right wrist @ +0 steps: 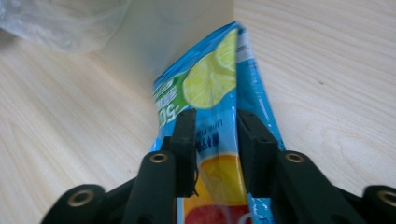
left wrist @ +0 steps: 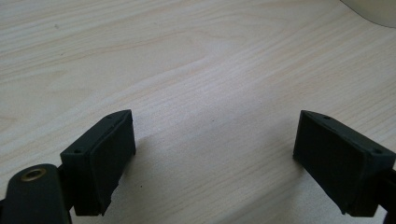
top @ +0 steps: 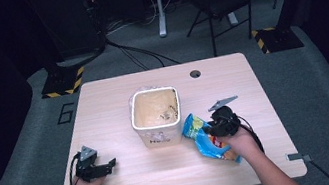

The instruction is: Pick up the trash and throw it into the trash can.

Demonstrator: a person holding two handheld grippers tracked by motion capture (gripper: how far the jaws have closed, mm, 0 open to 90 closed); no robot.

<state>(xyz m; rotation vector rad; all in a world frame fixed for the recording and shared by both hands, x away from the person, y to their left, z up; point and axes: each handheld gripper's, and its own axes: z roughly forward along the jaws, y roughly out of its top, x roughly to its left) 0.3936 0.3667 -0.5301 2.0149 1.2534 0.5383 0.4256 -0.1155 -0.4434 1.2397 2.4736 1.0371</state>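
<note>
Step in hand: grasp of the snack bag (top: 207, 140), just made or nearly so. The right gripper (top: 217, 125) has its jaws drawn in on both faces of the bag; in the right gripper view the pads (right wrist: 185, 140) sit flush against the blue foil with the lime print between them, so I read it as clamped on the bag (right wrist: 219, 116). The bag lies on the desk (top: 131, 179) toward the near right corner, its far end just beside the bin's right wall, its near end under the person's right hand (top: 241, 141).

The bin (top: 156, 116) stands mid-desk, lined with a clear plastic bag, with some dark scraps at the bottom. Likely destination for the snack bag, judging by the layout.

The left gripper (top: 95, 169) rests near the near left corner, well apart from the bin, jaws wide apart over bare wood with nothing between them (left wrist: 212, 154).

Next move, my read: lift the bag clear of the desk, carry it over the bin rim, release above the opening. The foil is slick and the bag floppy, so the hanging end could catch on the rim or drag the liner; it needs enough height before crossing.
</note>
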